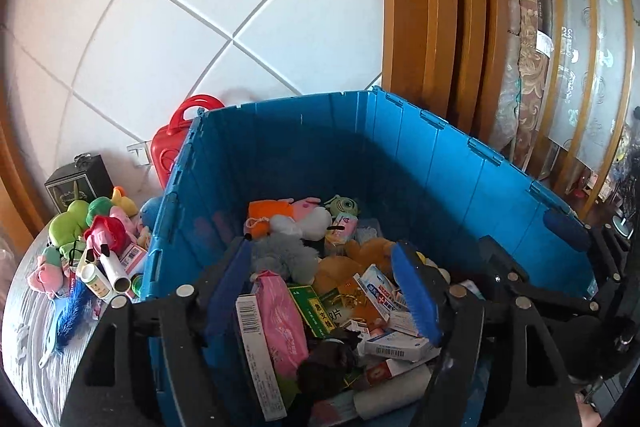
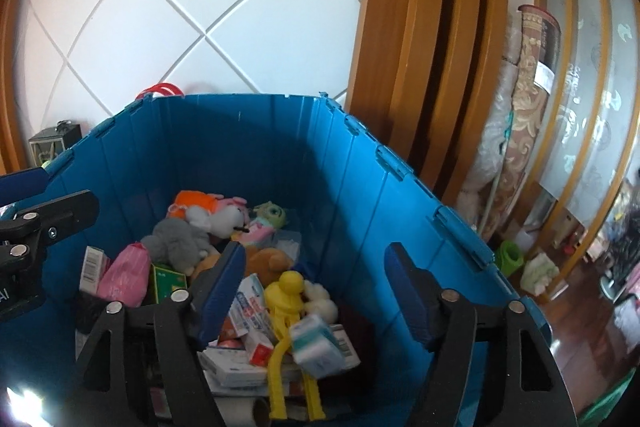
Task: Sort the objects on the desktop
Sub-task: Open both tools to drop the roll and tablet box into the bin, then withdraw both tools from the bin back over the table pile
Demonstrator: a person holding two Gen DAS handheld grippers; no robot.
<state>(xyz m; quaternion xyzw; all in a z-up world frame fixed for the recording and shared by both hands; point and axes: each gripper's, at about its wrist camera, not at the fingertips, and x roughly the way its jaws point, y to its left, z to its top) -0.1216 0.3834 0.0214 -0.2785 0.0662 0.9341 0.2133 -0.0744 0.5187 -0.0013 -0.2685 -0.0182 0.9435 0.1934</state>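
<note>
I see left gripper over ribbed blue plastic crate, blue-padded fingers spread apart, nothing held. Right gripper likewise agape above same crate. Inside: fuzzy grey plush, glossy pink pouch, flat cardboard medicine boxes, smooth yellow plastic tongs. More soft toys heaped on table, left of crate.

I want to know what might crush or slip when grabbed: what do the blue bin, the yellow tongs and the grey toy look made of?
Blue bin: rigid moulded plastic, slight sheen, ribbed walls.
Yellow tongs: hard glossy plastic, it seems, one smooth moulded piece.
Grey toy: soft plush fabric, fuzzy matte pile, likely stuffed.
</note>
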